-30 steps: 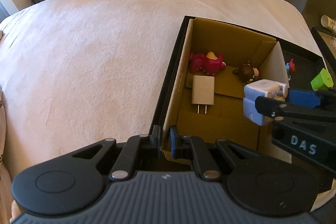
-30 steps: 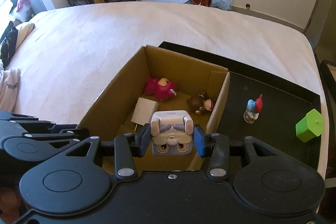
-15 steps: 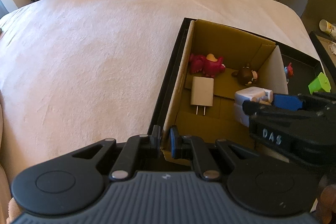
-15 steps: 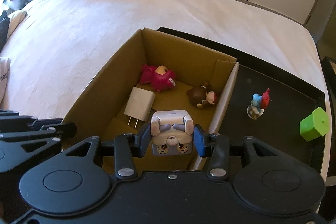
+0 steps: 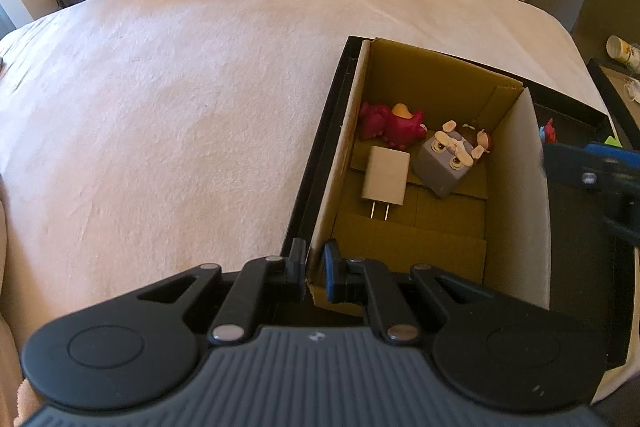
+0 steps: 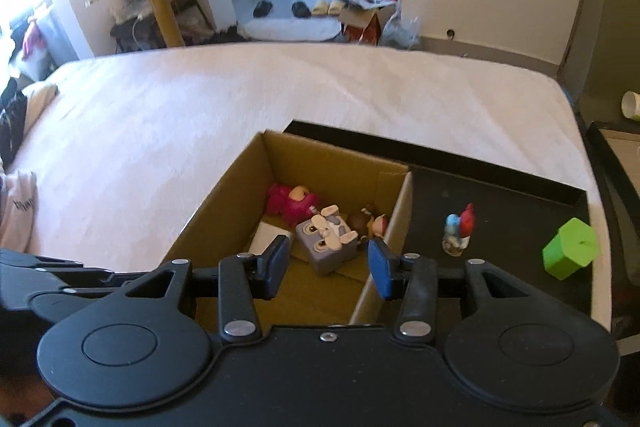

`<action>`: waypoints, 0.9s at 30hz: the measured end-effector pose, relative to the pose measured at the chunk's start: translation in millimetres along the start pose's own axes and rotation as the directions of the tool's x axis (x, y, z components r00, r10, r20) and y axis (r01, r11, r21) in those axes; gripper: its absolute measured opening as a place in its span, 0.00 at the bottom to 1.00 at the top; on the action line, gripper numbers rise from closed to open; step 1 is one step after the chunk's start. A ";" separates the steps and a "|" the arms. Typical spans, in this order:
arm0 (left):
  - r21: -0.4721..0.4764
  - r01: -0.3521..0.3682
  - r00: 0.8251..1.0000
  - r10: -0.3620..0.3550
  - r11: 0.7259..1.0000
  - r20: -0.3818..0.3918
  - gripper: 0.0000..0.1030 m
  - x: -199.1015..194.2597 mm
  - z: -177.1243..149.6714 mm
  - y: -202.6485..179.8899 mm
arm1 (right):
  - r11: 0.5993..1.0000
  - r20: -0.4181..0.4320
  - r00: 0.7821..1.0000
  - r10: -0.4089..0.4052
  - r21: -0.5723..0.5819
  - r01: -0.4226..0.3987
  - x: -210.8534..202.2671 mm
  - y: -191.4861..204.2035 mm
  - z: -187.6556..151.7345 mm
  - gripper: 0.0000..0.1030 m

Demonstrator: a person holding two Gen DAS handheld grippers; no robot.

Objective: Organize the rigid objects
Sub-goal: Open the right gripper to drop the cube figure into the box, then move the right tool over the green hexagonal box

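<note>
An open cardboard box (image 5: 340, 147) stands in a black tray (image 6: 500, 179) on the bed. My left gripper (image 5: 314, 269) is shut on the box's near left wall. Inside the box a grey cube toy with a face (image 5: 448, 163) (image 6: 326, 245) lies tilted beside a white charger (image 5: 385, 177), a pink plush-like figure (image 5: 394, 125) and a small brown figure (image 6: 368, 223). My right gripper (image 6: 328, 255) hangs open above the box's near end, with nothing between its pads. In the tray outside the box stand a blue-and-red figurine (image 6: 458, 233) and a green block (image 6: 570, 253).
A wide pale bed cover (image 5: 180, 107) spreads left of and behind the tray. A paper cup (image 6: 632, 105) sits on a side surface at the right. Clothing (image 6: 18, 203) lies at the bed's left edge. Slippers and a carton are on the floor beyond.
My right gripper has let go of the grey cube toy, which now lies in the box. That gripper has lifted and pulled back. The left gripper has stayed on the box wall.
</note>
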State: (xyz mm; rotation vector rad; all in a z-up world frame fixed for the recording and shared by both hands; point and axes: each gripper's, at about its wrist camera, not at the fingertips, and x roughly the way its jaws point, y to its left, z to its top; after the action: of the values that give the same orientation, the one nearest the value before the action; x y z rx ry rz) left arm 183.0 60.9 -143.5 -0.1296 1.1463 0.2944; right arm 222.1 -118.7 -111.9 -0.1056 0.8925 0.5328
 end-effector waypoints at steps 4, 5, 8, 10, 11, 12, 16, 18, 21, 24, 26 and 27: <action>-0.003 -0.001 1.000 0.001 1.000 0.000 0.08 -1.0 -0.1 -0.2 | 1.000 0.019 1.000 -0.009 0.027 0.009 -11.3 -14.8 -5.1 0.43; -0.003 -0.002 1.000 0.002 1.000 0.000 0.08 -1.3 -0.2 -0.6 | 0.999 0.022 1.000 -0.013 0.034 0.012 -13.0 -18.9 -6.5 0.43; -0.006 -0.001 1.000 0.001 1.000 0.001 0.08 -2.0 -0.4 0.1 | 0.998 0.028 0.999 -0.030 0.052 0.029 -18.4 -31.0 -13.0 0.43; -0.013 -0.001 1.000 0.001 1.000 -0.001 0.08 -2.0 0.0 1.1 | 0.997 0.026 0.999 -0.041 0.061 0.039 -20.2 -38.3 -18.1 0.43; -0.014 -0.003 1.000 0.003 1.000 -0.001 0.08 -2.2 0.2 1.2 | 0.997 0.025 0.999 -0.043 0.067 0.041 -21.4 -41.6 -20.7 0.43; -0.013 -0.006 1.000 0.006 1.000 0.000 0.08 -2.5 0.2 1.0 | 0.996 0.023 0.999 -0.045 0.072 0.043 -22.2 -45.5 -23.5 0.43; -0.008 -0.016 1.000 0.016 1.000 0.004 0.08 -3.9 -0.5 -1.5 | 0.995 0.014 0.998 -0.055 0.086 0.054 -22.8 -58.4 -33.2 0.43; -0.009 -0.020 1.000 0.020 1.000 0.005 0.08 -3.7 -0.5 -2.1 | 0.994 0.010 0.998 -0.059 0.095 0.058 -22.8 -63.3 -37.5 0.43; -0.010 -0.020 1.000 0.020 1.000 0.005 0.08 -3.7 -0.5 -2.1 | 0.992 0.012 0.998 -0.066 0.108 0.064 -22.3 -70.3 -40.4 0.43; -0.014 -0.019 1.000 0.019 1.000 0.003 0.08 -3.7 -0.6 -1.8 | 0.989 0.019 0.996 -0.086 0.121 0.083 -22.1 -77.7 -42.2 0.43; -0.015 -0.018 1.000 0.019 1.000 0.003 0.08 -3.6 -0.8 -1.8 | 0.987 0.026 0.995 -0.094 0.131 0.090 -21.6 -84.3 -42.6 0.43; -0.015 -0.019 1.000 0.019 1.000 0.004 0.08 -3.8 -0.9 -1.7 | 0.986 0.028 0.995 -0.098 0.138 0.093 -21.1 -88.4 -42.8 0.43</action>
State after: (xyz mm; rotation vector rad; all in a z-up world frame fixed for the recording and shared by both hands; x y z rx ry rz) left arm 181.4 58.4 -140.5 -0.1314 1.1421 0.3203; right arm 223.7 -216.7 -134.2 -0.0144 0.8831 0.3819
